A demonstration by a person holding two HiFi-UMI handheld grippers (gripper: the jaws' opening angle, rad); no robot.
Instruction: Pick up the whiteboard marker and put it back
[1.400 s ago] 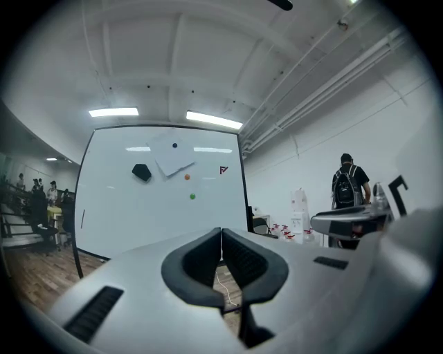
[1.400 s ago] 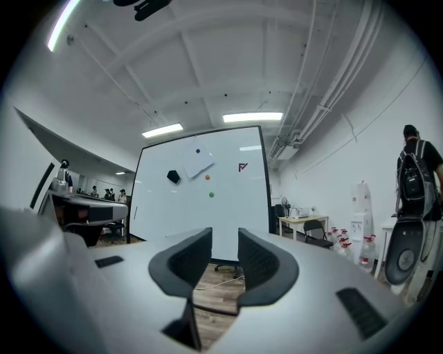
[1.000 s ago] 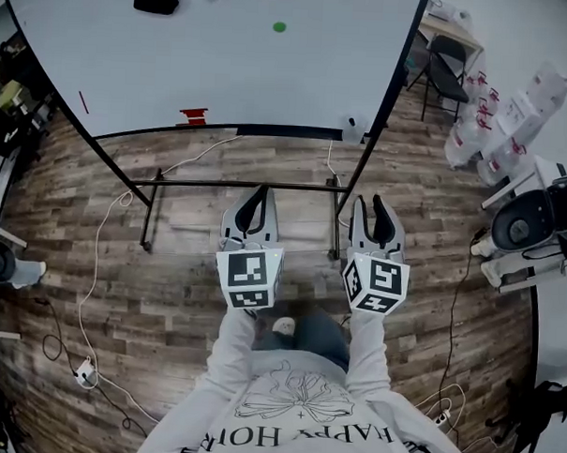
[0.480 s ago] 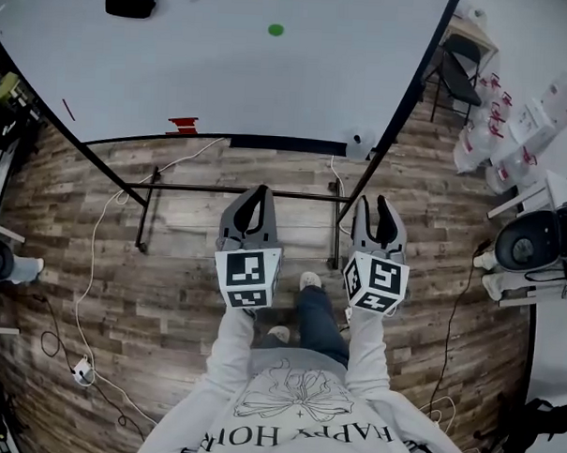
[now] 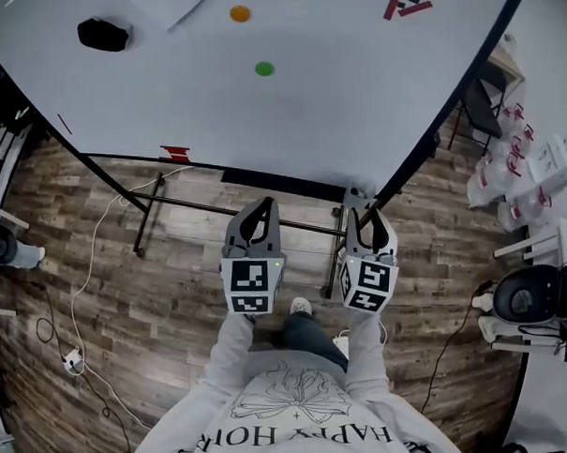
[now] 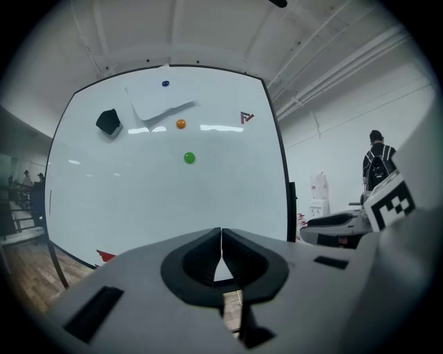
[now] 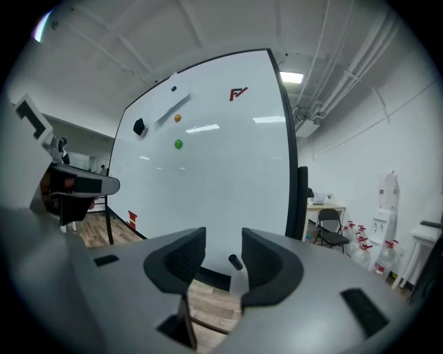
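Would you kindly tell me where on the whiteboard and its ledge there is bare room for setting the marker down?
The ledge looks bare from its left end to the marker at its right end. The board face below the green magnet is blank too. The upper left is crowded: eraser, paper, orange magnet.

Light grey sweatshirt [image 5: 256, 426], long sleeves [image 5: 233, 345], dark line-art graphic [image 5: 300, 392] on the chest, possibly floral, with a row of block capitals [image 5: 293, 436] under it. Dark jeans [image 5: 309, 333]. Pale shoe [image 5: 301, 307], probably a sneaker, too small to confirm.
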